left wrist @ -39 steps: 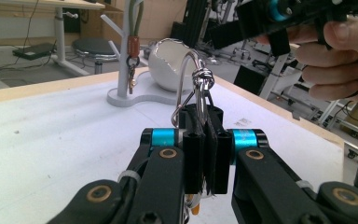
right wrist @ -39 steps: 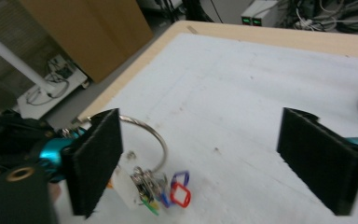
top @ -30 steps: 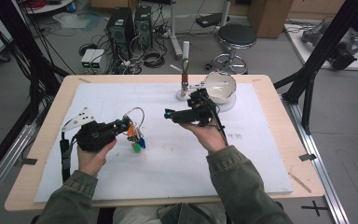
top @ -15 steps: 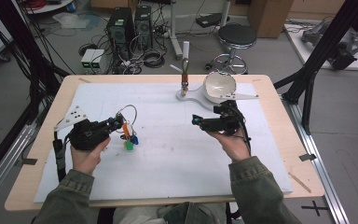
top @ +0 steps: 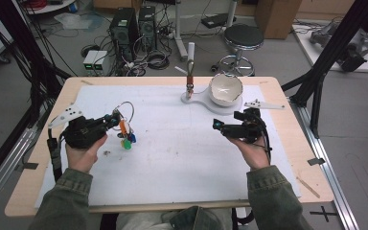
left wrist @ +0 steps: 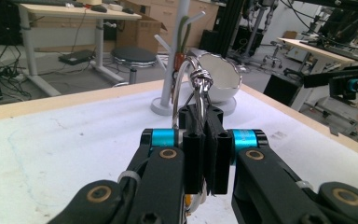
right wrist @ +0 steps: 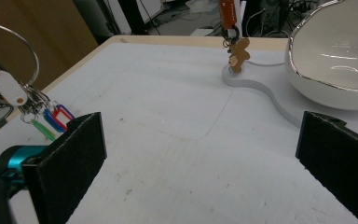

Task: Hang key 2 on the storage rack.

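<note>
Far left on the table [top: 172,187]: left gripper [top: 111,118] held low over the white sheet [top: 182,153], jaws pinched tight on a key ring [top: 126,111]. Big wire loop sticking up past the jaw tips, twisted knot [left wrist: 201,77] at the top in the left gripper view. Coloured tags [top: 126,138] dangling under the ring, orange, blue and green, touching or just above the sheet, hard to tell which. Same bunch seen from the right gripper view with a white tag [right wrist: 8,88] and red, blue, green ones [right wrist: 52,117] below it.

Middle, toward the back edge: white stand [top: 190,72] on a flat base, with an orange strap and a little gingerbread-man charm [right wrist: 237,52] hanging at the post. Just right of that, on the same base, a white bowl [top: 225,89] with a shiny rim.

Right side: right gripper [top: 219,125] near the bowl, pointing left across the sheet, jaws spread wide with nothing between them. Well apart from the ring and tags
</note>
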The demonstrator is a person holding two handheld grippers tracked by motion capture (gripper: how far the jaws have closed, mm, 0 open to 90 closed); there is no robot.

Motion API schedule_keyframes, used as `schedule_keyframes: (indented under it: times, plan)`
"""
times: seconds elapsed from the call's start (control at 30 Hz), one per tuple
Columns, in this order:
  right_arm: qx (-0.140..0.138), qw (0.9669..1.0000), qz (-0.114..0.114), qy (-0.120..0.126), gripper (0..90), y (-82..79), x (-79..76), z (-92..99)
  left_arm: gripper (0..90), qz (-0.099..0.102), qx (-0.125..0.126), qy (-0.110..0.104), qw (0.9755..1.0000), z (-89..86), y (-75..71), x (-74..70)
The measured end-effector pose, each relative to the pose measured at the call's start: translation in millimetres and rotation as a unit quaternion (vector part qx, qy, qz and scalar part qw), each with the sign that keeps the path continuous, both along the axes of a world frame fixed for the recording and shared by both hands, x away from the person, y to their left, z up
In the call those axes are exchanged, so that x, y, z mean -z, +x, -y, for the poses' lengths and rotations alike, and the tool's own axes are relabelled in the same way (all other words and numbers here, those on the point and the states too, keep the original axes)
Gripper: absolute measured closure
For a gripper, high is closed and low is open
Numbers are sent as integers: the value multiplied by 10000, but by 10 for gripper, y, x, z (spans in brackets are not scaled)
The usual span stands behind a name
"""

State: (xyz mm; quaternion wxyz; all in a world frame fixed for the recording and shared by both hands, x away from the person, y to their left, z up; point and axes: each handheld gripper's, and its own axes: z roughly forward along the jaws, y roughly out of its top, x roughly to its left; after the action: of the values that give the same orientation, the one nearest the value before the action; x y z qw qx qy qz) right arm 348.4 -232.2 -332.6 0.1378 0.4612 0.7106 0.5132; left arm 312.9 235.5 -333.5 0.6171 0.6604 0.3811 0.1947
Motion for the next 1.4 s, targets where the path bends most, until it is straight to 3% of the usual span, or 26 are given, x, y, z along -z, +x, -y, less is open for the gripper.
schedule_keyframes:
  times: [0.3,0.43,0.83,1.2,1.4]
  plan:
    - [247,9997,68,-55,6,-64,54,145,868,60,-253,68,9996,-180,39,-87]
    - [376,9992,80,64,6,-92,122,262,868,73,-334,76,9994,-232,75,-112]
    - [581,9983,49,78,7,-187,338,494,867,1,-527,234,9983,-316,256,-198]
    - [596,9981,-109,-86,6,-252,622,608,867,-30,-482,496,9976,-218,480,-332]
    - [587,9982,-90,-100,6,-277,654,632,868,12,-460,642,9969,-109,619,-467]
